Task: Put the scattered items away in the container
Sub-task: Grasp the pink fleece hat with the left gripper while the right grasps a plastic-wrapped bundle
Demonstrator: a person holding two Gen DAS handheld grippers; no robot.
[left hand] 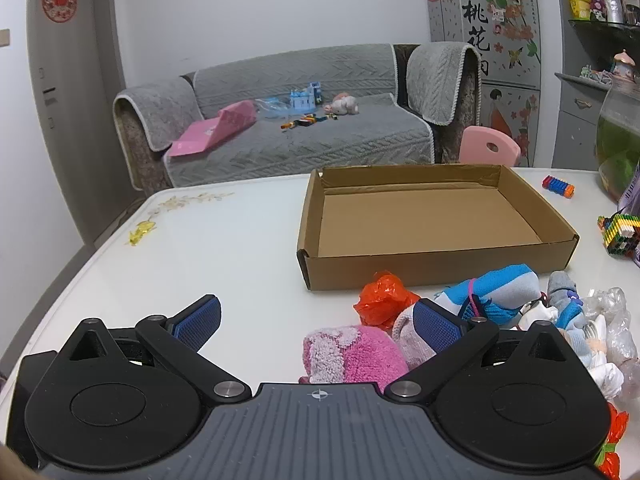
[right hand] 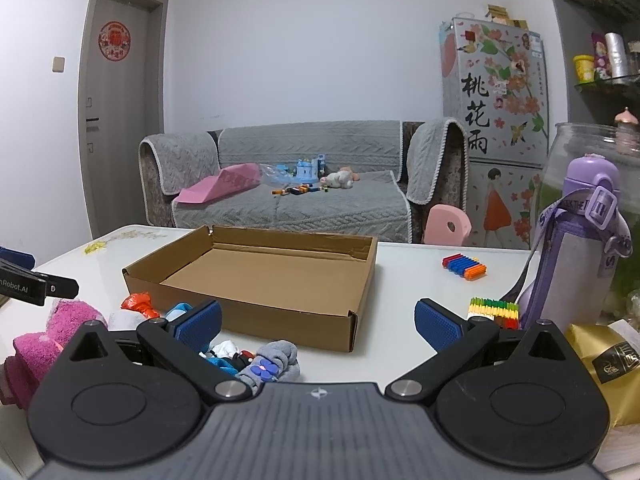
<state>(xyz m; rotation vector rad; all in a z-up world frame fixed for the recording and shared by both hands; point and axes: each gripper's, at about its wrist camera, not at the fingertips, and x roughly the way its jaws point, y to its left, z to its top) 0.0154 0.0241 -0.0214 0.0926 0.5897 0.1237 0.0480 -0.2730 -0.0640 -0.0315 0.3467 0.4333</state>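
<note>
I see both my left gripper [left hand: 316, 322] and right gripper [right hand: 316, 322] spread wide and holding nothing, above the white table [left hand: 180, 248], while the socks [left hand: 352, 354] lie scattered just beside the empty cardboard box [left hand: 424, 268]

The left wrist view sits low over the near edge of the white counter [left hand: 224, 240], looking forward and somewhat down, with the cardboard box [left hand: 432, 224] right of centre. The right wrist view looks from further right and more level, the box [right hand: 256, 276] left of centre. Both share the box, the grey sofa [left hand: 304, 136] and the decorated fridge [right hand: 496, 128] behind.
</note>
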